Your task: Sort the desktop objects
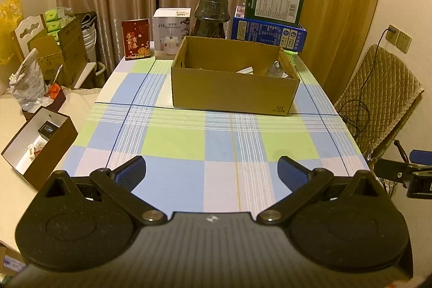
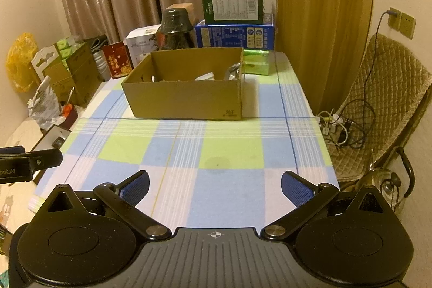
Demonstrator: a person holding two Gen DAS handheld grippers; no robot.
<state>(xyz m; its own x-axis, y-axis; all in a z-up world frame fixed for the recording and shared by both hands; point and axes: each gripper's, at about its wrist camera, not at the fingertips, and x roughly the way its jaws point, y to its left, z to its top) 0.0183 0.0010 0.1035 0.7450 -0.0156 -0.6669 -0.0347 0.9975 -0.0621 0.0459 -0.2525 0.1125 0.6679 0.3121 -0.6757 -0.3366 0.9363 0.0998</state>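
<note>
Both tongs are held wide open, with nothing gripped. The left tongs and the right tongs are held over the near edge of the worktop. The box is set far from them, in the middle, and a few small things can be seen inside it. No loose things are seen on the cloth between the tongs and the box. If something inside is reached for, the box wall could be bumped and the light box pushed away. The things behind it could be knocked over too.
</note>
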